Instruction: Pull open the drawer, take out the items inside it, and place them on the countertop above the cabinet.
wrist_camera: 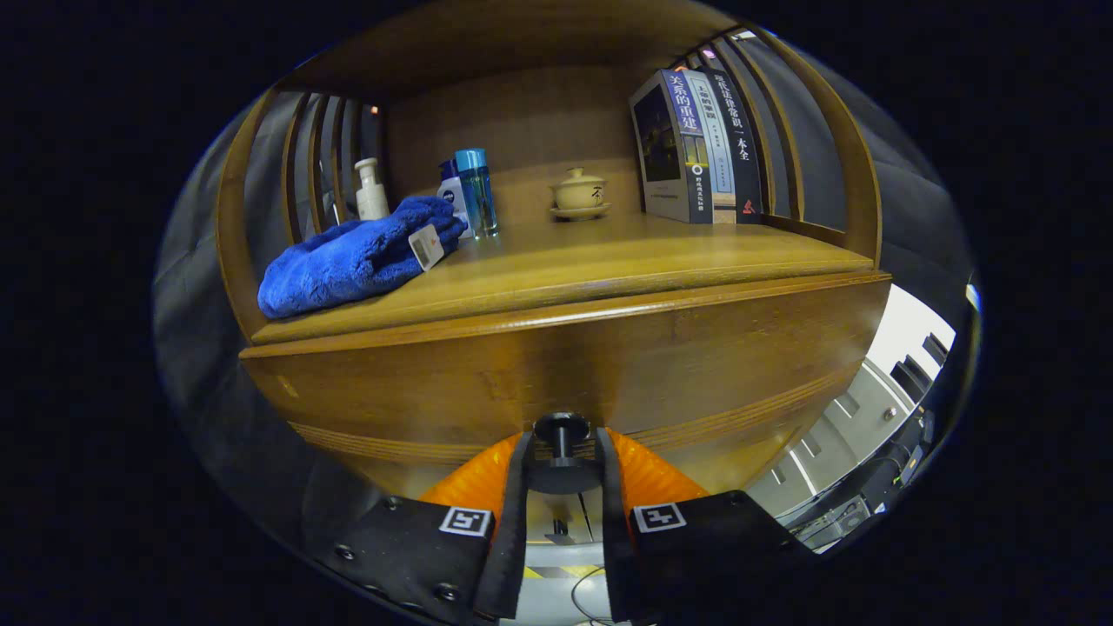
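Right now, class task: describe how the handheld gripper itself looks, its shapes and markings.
The gripper has two flat, blade-like fingers running forward side by side. Behind them sit two dark blocks studded with small screws, each carrying a square black-and-white marker. A thin cable loops beneath, between the fingers.

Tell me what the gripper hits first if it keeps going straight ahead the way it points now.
The gripper already has the dark drawer knob between its fingertips, which appear to close on its stem. Straight on, it would likely meet the wooden drawer front right behind the knob; depth is hard to judge.
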The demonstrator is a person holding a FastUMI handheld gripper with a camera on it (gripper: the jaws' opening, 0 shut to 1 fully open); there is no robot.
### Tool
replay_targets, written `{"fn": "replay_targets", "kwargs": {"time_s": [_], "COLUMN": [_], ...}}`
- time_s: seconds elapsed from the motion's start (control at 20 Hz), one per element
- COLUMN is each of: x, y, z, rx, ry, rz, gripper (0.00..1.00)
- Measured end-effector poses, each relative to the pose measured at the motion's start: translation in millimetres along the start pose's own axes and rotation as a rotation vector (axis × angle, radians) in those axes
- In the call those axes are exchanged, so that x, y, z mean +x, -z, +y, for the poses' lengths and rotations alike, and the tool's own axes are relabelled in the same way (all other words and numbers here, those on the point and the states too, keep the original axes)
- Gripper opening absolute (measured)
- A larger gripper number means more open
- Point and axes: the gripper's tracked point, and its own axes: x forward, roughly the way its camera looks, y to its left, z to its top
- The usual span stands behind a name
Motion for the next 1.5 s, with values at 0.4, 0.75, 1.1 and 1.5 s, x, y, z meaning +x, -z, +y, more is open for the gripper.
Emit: {"fn": "replay_targets", "kwargs": {"time_s": [0.4, 0.75, 1.1, 1.5], "x": [-42.7, -90.6, -120.2, -145.4], "y": [19.6, 43.2, 64.5, 80.3], "z": [0.6, -0.8, -0.9, -0.8], "rx": [-0.012, -0.040, -0.048, -0.067], "ry": [0.002, 0.005, 0.008, 0.005], "rz": [-0.012, 0.002, 0.014, 0.053], "gripper": [0.40, 0.40, 0.40, 0.40]}}
